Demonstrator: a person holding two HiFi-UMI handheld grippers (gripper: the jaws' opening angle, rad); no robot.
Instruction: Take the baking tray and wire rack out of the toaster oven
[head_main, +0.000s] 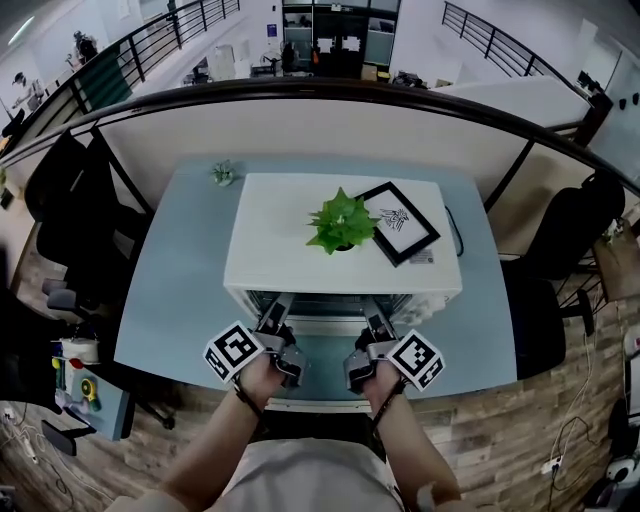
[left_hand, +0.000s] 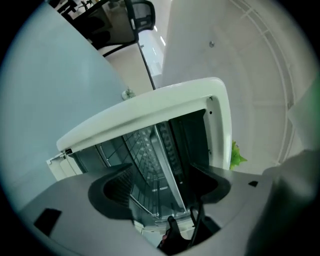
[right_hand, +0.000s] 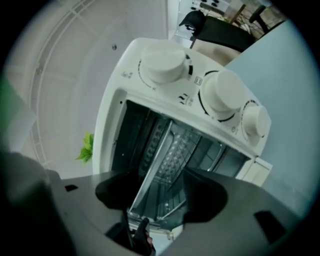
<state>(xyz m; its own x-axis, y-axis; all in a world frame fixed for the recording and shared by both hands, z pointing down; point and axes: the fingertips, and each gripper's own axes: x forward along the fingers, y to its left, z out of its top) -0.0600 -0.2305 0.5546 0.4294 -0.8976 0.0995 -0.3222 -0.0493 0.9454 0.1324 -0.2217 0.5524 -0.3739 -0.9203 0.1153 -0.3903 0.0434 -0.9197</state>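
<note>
A white toaster oven stands on a pale blue table, its door folded down toward me. Inside it, the shiny baking tray and the wire rack sit in the cavity. The tray's long edge and the rack's bars also show in the right gripper view. My left gripper is at the left of the oven mouth, open, with the tray edge running between its jaws and not pinched. My right gripper is at the right of the mouth, also open, narrower.
A green potted plant and a black picture frame rest on the oven's top. Three white knobs line the oven's right side. A small plant sits at the table's far left. Black office chairs stand on both sides.
</note>
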